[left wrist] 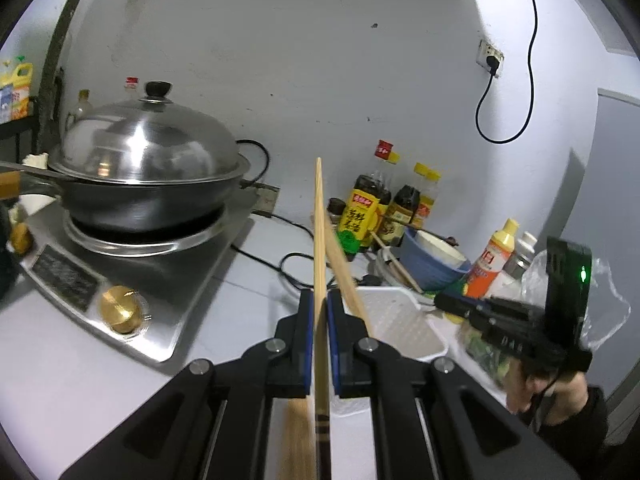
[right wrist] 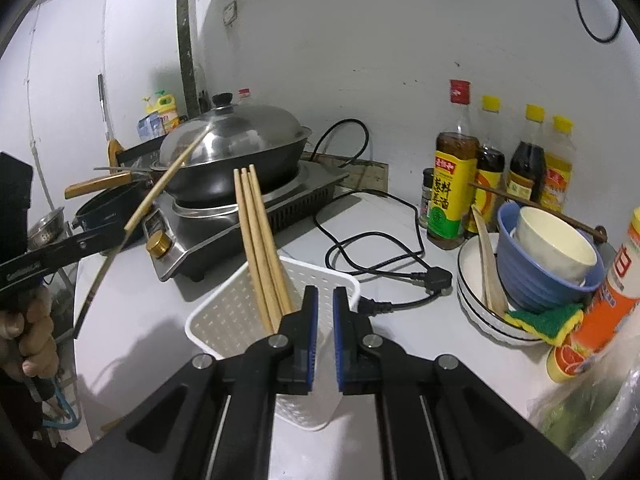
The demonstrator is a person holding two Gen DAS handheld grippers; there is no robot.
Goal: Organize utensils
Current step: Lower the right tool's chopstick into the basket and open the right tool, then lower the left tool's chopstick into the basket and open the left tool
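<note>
My left gripper (left wrist: 320,312) is shut on one pale wooden chopstick (left wrist: 319,220), which stands up steeply between the blue pads. Behind it a white perforated basket (left wrist: 404,320) holds more chopsticks (left wrist: 344,268). In the right wrist view the basket (right wrist: 224,320) lies just ahead with three chopsticks (right wrist: 260,240) leaning out of it. My right gripper (right wrist: 326,304) hangs over the basket's near right corner, shut with nothing between its pads. At the far left there, a hand holds the left gripper (right wrist: 118,236) with its chopstick (right wrist: 160,188) slanting up.
A lidded wok (right wrist: 240,148) sits on an induction cooker (right wrist: 256,216) at the back left. A black cable and plug (right wrist: 432,276) lie beside the basket. Stacked plates (right wrist: 472,312) with bowls (right wrist: 548,264), a wooden utensil (right wrist: 488,264), a sponge (right wrist: 548,320) and sauce bottles (right wrist: 452,188) crowd the right.
</note>
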